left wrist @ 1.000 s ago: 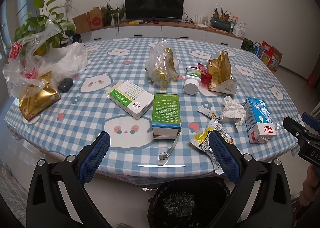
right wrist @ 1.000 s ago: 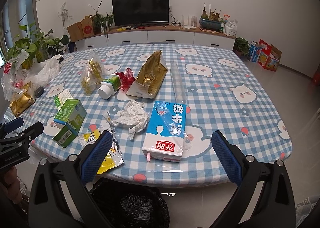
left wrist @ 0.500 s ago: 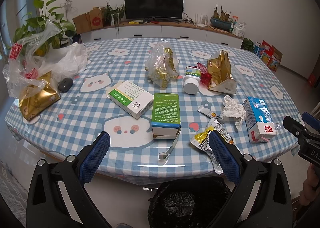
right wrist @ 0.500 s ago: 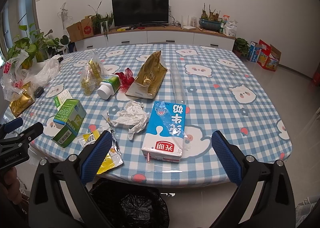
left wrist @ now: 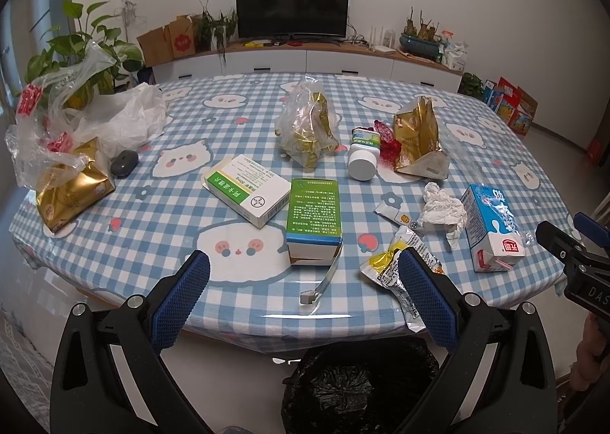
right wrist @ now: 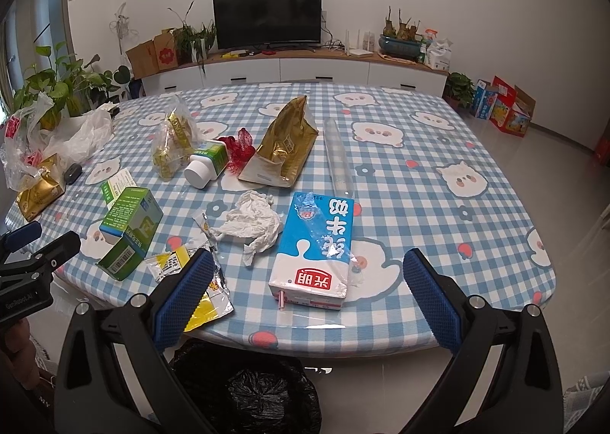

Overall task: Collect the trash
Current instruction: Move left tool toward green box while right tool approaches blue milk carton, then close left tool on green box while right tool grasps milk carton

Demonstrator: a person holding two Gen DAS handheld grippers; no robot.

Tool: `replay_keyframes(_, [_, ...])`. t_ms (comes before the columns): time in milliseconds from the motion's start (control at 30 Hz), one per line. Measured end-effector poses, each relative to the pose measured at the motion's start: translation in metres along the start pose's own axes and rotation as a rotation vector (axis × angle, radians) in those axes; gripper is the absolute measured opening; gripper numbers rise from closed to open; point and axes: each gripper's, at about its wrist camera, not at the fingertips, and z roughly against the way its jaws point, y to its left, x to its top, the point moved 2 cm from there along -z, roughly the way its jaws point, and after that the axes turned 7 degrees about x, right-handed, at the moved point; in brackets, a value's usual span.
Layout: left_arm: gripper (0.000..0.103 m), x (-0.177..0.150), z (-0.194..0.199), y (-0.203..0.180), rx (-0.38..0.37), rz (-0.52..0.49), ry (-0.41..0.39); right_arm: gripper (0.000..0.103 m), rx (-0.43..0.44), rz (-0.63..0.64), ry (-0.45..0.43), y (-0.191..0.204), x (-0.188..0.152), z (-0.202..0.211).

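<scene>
The trash lies untouched on the checked table (left wrist: 126,243): the blue milk carton (right wrist: 316,247) at the near edge, crumpled tissue (right wrist: 253,222) just left of it, a snack wrapper (right wrist: 190,281) over the edge, and the green box (left wrist: 313,214) farther left. The black bin bag (right wrist: 244,392) waits below the near edge. Against the frames a second ago, nothing has shifted; both claws, left gripper (left wrist: 301,293) and right gripper (right wrist: 309,293), stay spread wide and empty, so collecting seems not yet begun.
</scene>
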Motion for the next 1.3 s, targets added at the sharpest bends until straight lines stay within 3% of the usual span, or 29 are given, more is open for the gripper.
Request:
replay_keyframes(633, [0.097, 0.005, -0.011, -0.006, -0.005, -0.011, 0.029, 0.095, -0.017, 0.009, 0.006, -0.003, 0.006, -0.008])
replay_keyframes(1067, [0.094, 0.018, -0.070, -0.018, 0.010, -0.043, 0.111, 0.092, -0.071, -0.003, 0.079, -0.016, 0.010, -0.062])
replay_keyframes(1300, [0.090, 0.021, -0.088, -0.020, 0.009, -0.039, 0.138, 0.085, -0.078, -0.019, 0.136, -0.012, 0.004, -0.084])
